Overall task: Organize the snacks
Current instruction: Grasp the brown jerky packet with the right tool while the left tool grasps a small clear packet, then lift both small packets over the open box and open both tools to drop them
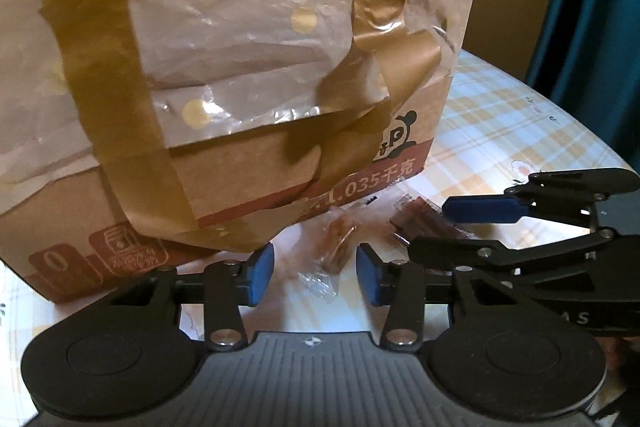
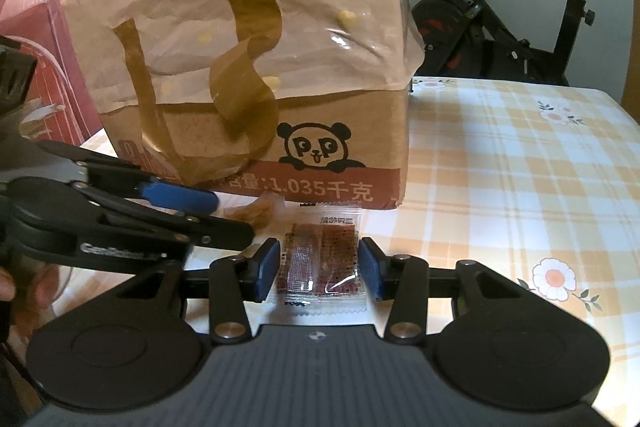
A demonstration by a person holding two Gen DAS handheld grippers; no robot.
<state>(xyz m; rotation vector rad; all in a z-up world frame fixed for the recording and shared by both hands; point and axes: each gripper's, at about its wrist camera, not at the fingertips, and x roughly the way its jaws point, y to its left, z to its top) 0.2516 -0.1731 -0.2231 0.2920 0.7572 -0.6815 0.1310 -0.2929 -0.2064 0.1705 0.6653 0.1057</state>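
From the left wrist camera: the left gripper [image 1: 316, 273] hangs low over the checked tablecloth [image 1: 500, 115], its blue pads spread wide on either side of a small clear-wrapped brown snack [image 1: 338, 247] without touching it. Directly behind stands a taped cardboard box [image 1: 224, 163], its top draped in crinkled plastic. At right, the right gripper [image 1: 444, 223] reaches in from the side toward a dark red snack packet [image 1: 416, 213]; from this angle it cannot be told whether its jaws meet the packet.

From the right wrist camera: the right gripper [image 2: 318, 269] straddles the dark red snack packet [image 2: 322, 259], which lies flat on the tablecloth [image 2: 520, 163] just in front of the cardboard box [image 2: 280, 163]; the pads stand parted just beside the packet's edges, not clearly pressing it. The left gripper [image 2: 224, 215] enters from the left beside the brown snack [image 2: 256, 213]. An exercise bike [image 2: 500, 7] stands beyond the table.

Judging by this, the sorting is at an early stage: both snacks lie loose on the cloth, neither lifted nor placed
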